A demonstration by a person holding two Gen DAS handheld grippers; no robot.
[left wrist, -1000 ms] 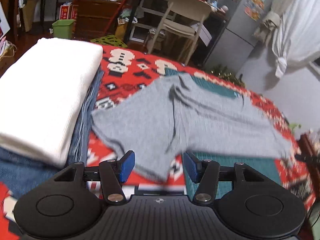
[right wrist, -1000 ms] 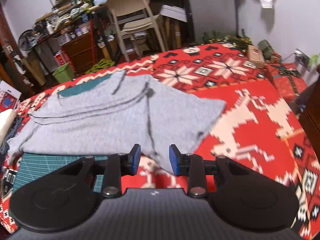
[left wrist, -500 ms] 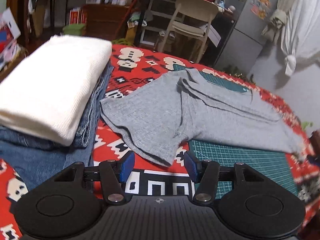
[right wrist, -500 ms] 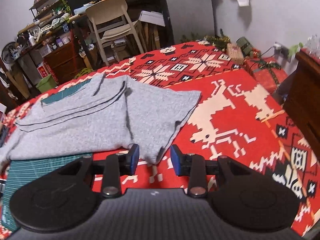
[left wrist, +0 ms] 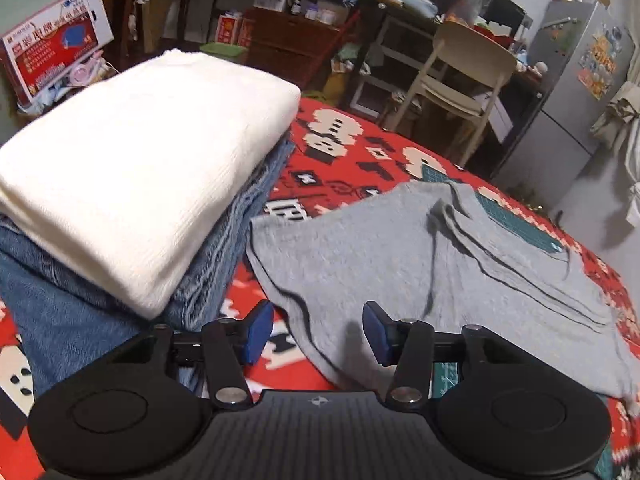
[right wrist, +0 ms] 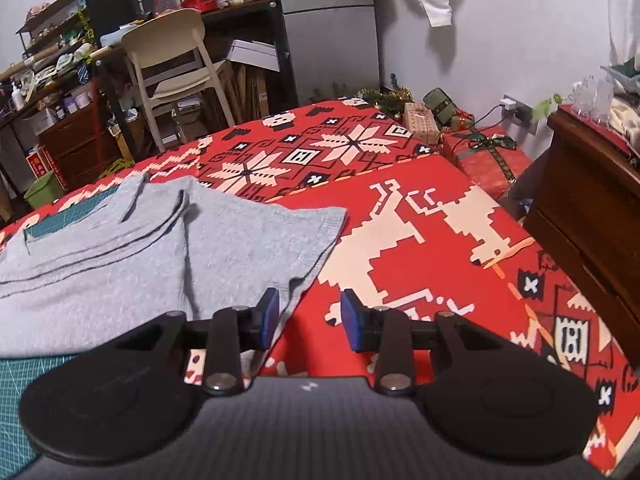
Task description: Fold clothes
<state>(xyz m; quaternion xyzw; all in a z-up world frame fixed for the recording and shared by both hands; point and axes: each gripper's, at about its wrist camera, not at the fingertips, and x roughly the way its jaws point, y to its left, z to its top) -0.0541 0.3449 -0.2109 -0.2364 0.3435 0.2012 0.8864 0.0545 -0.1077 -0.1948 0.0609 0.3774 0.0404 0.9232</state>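
Now the left gripper hangs just over one sleeve of the grey T-shirt, jaws spread wide, nothing between the blue pads, and the sleeve hem runs right under the gap. Over on the other side, the right gripper sits at the opposite sleeve, also parted and holding nothing; its left pad is over the hem corner while the right pad is above bare red cloth. I cannot tell whether either pad touches the fabric.

One grey T-shirt, then, lying partly folded with long creases across its body, spread over a green cutting mat that peeks out at the collar end and near the bottom edge. All of it rests on a red patterned blanket with white snowflake and reindeer shapes.

To the left of the shirt, one stack: a folded white knit on top, folded blue denim beneath, its edge just beside the sleeve.

Counting the rest: two grippers, one cream chair beyond the bed, one green bin on the floor, contents not visible, and wrapped gifts by the wall.
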